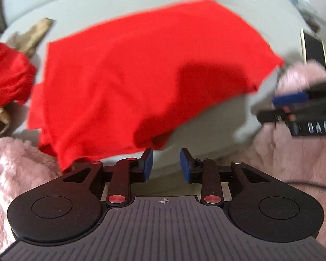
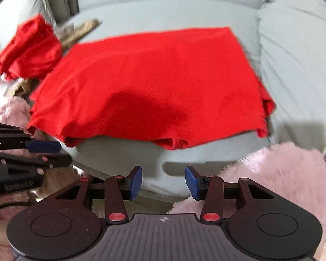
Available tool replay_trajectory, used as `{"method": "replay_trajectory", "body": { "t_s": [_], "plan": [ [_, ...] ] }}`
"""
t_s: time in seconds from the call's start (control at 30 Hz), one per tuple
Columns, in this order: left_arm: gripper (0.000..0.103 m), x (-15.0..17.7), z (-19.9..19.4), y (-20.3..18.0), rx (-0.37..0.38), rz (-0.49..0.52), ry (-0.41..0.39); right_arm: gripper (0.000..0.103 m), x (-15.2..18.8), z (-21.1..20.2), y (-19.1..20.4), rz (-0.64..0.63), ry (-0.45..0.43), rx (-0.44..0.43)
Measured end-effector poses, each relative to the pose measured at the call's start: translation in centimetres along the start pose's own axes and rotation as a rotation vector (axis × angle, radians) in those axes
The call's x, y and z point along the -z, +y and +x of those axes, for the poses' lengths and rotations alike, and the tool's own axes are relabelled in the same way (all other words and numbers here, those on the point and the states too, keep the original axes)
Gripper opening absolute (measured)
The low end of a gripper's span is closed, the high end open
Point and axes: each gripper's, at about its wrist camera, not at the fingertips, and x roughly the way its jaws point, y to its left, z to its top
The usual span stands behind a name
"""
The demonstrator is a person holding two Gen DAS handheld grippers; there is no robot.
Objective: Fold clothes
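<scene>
Left wrist view, left to right. A bunched red garment [image 1: 8, 74] lies well left of the jaws, over a tan cloth [image 1: 32, 37]. Pink fleece [image 1: 17, 174] fills the near left corner. The red shirt [image 1: 141, 74], folded flat, lies on the pale grey sofa cushion [image 1: 123, 6] ahead of the jaws, its near hem just beyond the left blue pad. The left gripper [image 1: 166, 163] has its jaws apart, nothing between them but bare cushion. To the right, the right gripper [image 1: 278, 106] enters from the edge, blurred, just off the shirt's right corner. A phone [image 1: 314, 47] lies beyond it.

Right wrist view, left to right. The bunched red garment [image 2: 30, 50] and tan cloth [image 2: 80, 31] sit far left and ahead. The left gripper [image 2: 54, 152] reaches in from the left edge, its tips close beside the shirt's near left corner; whether they touch it cannot be told. The red shirt [image 2: 158, 82] lies ahead of the jaws, apart from them across a strip of cushion [image 2: 163, 10]. The right gripper [image 2: 163, 183] has its jaws apart and empty. Pink fleece [image 2: 282, 174] lies under and right of the right pad.
</scene>
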Motion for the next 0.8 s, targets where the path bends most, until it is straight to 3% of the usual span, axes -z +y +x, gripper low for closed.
{"method": "replay_trajectory", "body": {
  "t_s": [0.1,0.3,0.47,0.8],
  "plan": [
    [0.049,0.1,-1.3,0.8,-0.031,-0.032,-0.071,0.044,-0.1,-1.1,0.3,-0.015,-0.062,0.012],
    [0.050,1.5,-2.2,1.5,-0.082,-0.076,-0.089,0.044,0.2,-1.6,0.5,-0.024,-0.095,0.004],
    [0.052,1.2,-3.8,2.8,-0.083,-0.150,-0.166,0.044,0.8,-2.0,1.1,-0.034,-0.120,0.015],
    [0.060,-2.4,-2.2,2.2,-0.134,-0.166,-0.170,0.047,-2.0,-0.4,1.5,-0.032,-0.131,0.019]
  ]
}}
